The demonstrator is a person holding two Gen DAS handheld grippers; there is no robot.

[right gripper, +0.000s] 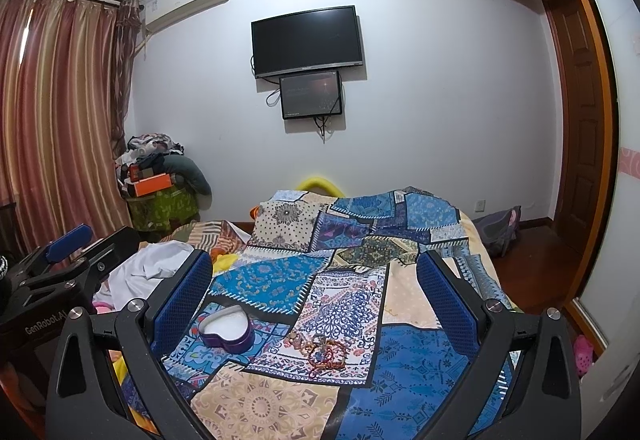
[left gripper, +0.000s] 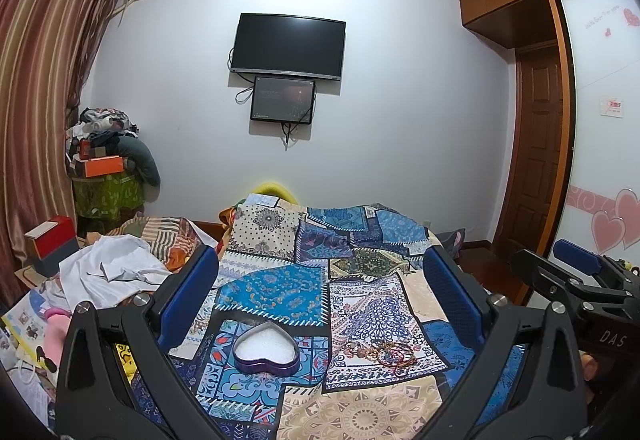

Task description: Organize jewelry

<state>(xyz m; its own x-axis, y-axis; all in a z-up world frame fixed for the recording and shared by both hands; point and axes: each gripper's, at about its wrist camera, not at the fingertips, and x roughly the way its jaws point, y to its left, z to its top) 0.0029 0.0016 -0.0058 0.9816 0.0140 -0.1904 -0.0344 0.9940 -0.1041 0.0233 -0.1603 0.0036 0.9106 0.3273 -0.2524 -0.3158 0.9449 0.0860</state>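
A purple heart-shaped box (left gripper: 266, 354) with a white lining lies open on the patchwork bedspread (left gripper: 280, 292); it also shows in the right wrist view (right gripper: 227, 330). A small heap of bracelets and beaded jewelry (left gripper: 380, 354) lies just right of the box, also seen in the right wrist view (right gripper: 322, 352). My left gripper (left gripper: 320, 280) is open and empty, held above the bed with box and jewelry between its fingers in view. My right gripper (right gripper: 314, 280) is open and empty, likewise above them. Each gripper shows at the edge of the other's view.
White cloth (left gripper: 108, 272) and books and boxes (left gripper: 52, 240) clutter the bed's left side. A pile of clothes and boxes (left gripper: 108, 159) stands in the far left corner. A TV (left gripper: 288, 45) hangs on the far wall. A wardrobe and door (left gripper: 540, 159) are on the right.
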